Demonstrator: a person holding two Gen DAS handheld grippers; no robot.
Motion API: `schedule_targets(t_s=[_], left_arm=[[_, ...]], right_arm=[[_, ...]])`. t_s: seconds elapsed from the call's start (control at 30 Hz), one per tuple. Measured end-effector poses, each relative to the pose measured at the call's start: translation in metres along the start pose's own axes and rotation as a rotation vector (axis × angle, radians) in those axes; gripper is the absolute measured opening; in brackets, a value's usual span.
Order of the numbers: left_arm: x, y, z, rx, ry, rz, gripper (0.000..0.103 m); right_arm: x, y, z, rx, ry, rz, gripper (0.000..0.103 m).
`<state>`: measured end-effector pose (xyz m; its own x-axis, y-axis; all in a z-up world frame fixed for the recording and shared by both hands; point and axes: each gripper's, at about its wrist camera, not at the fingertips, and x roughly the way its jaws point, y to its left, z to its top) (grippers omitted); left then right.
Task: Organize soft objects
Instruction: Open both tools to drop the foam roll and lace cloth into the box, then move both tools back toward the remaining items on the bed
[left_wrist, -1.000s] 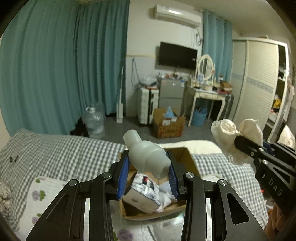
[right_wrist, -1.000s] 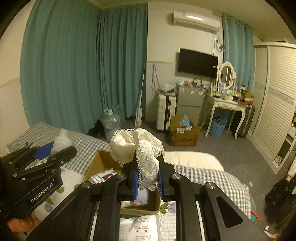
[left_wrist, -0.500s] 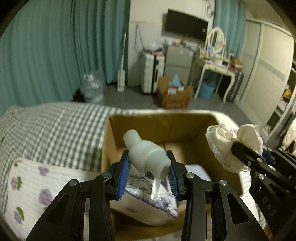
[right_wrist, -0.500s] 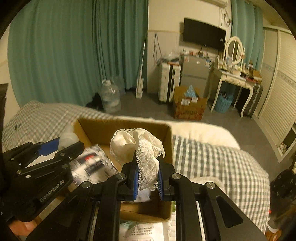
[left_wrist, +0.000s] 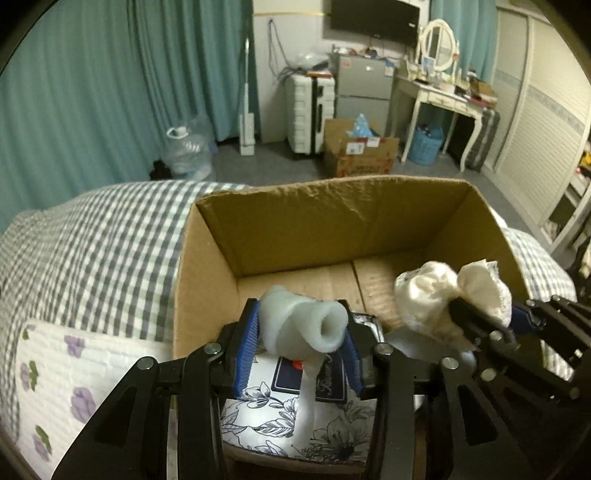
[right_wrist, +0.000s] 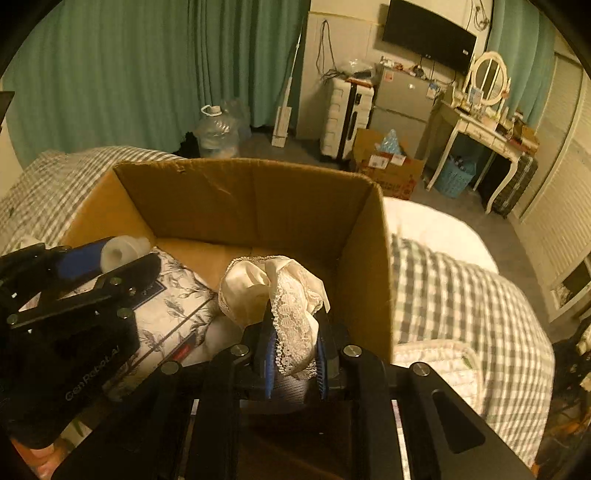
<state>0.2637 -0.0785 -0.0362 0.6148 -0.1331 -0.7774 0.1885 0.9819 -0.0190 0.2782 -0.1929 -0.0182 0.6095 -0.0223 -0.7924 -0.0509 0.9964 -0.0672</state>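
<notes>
Checked bedding (left_wrist: 110, 236) under an open cardboard box (left_wrist: 332, 221). Left gripper (left_wrist: 299, 343) clamped on a pale soft bottle-shaped toy (left_wrist: 303, 325), above a floral pack (left_wrist: 295, 417) inside.

Same box (right_wrist: 251, 192); right gripper (right_wrist: 293, 354) pinching a cream lace cloth (right_wrist: 273, 291) within its walls.

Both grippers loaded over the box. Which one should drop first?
Right, probably. The right gripper holds the lace cloth over bare box floor. The left gripper, with the soft white tube, is above a floral pack.

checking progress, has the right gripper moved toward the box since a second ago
Yes. The right gripper with its lace cloth has come forward and down: the cardboard box wall now rises beside it.
</notes>
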Motion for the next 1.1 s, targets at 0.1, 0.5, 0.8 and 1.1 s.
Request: schedule_targets(t_s=[0.1,0.5,0.8,1.1], left_arm=[[-0.003,0.004,0.004,-0.006,-0.001,-0.027,0.047],[-0.096,0.022,0.025,-0.027,-0.184,-0.005,0.081],[-0.186,0.027,0.012,-0.011,-0.339,0.005,0.092],[-0.264,0.040,-0.016,-0.034,-0.452,-0.002,0.101]], right_arm=[[-0.007,-0.006,0.000,0.021,-0.017,-0.005,0.046],[-0.103,-0.030,0.015,0.094,-0.166,-0.007,0.059],[-0.209,-0.012,-0.002,0.068,-0.341,-0.044,0.080],[-0.297,0.012,-0.031,0.039,-0.433,-0.082,0.088]])
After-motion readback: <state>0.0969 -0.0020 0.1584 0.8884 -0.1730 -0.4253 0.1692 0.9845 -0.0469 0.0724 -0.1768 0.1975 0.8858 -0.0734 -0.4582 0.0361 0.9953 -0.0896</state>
